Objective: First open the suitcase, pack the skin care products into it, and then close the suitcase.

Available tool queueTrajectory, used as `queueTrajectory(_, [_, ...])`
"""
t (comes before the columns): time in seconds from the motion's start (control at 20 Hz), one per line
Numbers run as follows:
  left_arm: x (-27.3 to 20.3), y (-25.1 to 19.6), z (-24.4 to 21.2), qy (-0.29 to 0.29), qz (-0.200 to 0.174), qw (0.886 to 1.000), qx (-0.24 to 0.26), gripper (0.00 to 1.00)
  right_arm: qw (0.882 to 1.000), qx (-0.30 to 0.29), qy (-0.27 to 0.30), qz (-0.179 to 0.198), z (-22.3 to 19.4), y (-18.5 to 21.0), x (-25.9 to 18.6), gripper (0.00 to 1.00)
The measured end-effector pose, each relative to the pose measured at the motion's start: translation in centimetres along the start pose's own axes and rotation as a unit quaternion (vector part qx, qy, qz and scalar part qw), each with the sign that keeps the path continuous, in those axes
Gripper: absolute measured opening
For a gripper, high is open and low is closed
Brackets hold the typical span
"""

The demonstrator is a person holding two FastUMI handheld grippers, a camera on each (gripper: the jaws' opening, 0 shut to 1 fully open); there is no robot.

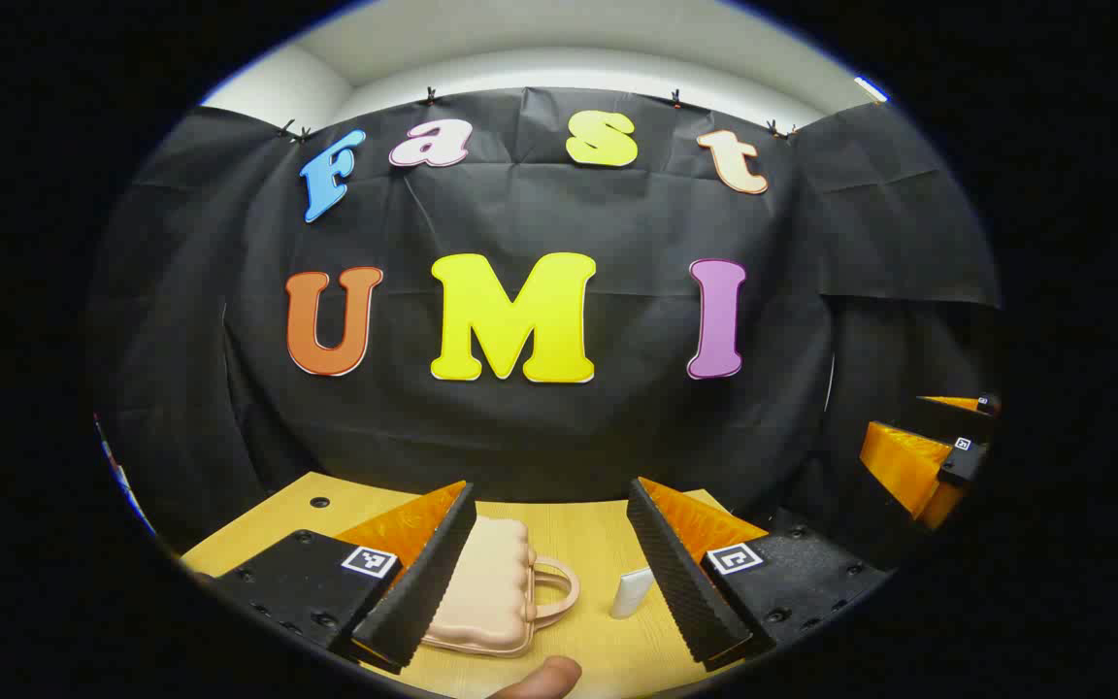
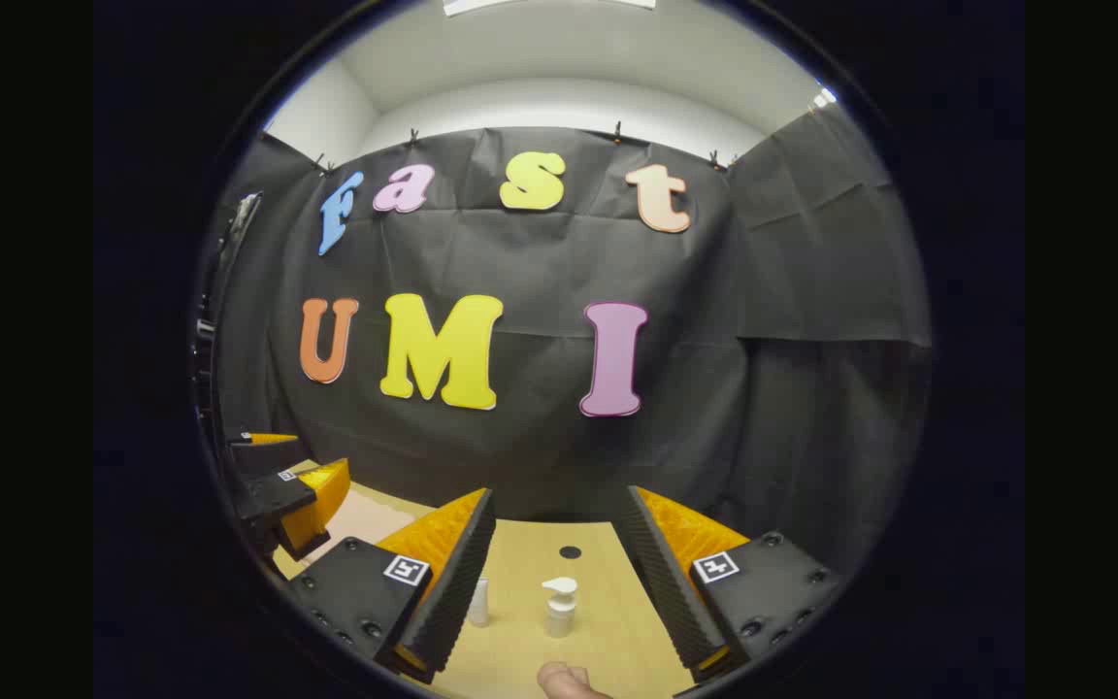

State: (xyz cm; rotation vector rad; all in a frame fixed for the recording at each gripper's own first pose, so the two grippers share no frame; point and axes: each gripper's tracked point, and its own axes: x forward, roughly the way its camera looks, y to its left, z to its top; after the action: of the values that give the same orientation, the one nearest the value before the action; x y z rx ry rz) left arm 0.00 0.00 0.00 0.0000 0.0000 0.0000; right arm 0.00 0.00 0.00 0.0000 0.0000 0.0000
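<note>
Left gripper view: a fingertip [image 1: 542, 677] pokes in at the bottom edge, and just past it the left gripper [image 1: 549, 563] hangs above the table [image 1: 578, 529] with jaws spread wide, nothing between the pads. The pink suitcase [image 1: 481, 587] lies flat and closed below, its near side tucked behind the left finger, its handle [image 1: 559, 585] arching into the gap. A small white tube [image 1: 632, 592] stands just beside the right finger. Far right, the other gripper's orange finger [image 1: 908, 466] peeks in.

Right gripper view: a hand [image 2: 569, 680] shows at the bottom, and the right gripper [image 2: 554, 568] is wide open and empty too. A white pump bottle [image 2: 559, 604] stands in the gap between its fingers, with a tube [image 2: 478, 602] close against the left finger. Farther off on the left sits the other gripper [image 2: 302, 500], a corner of suitcase [image 2: 365, 515] beside it
</note>
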Motion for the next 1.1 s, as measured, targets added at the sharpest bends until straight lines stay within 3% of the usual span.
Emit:
queueTrajectory(0.6, [0.02, 0.13, 0.02, -0.002, 0.003, 1.0, 0.005, 1.0, 1.0, 0.003, -0.001, -0.027, -0.47, -0.88, 0.2, 0.79])
queueTrajectory(1.1, [0.05, 0.05, -0.46, 0.004, 0.005, 1.0, 0.0, 1.0, 1.0, -0.002, -0.002, -0.013, -0.62, -0.51, 0.36, 0.8])
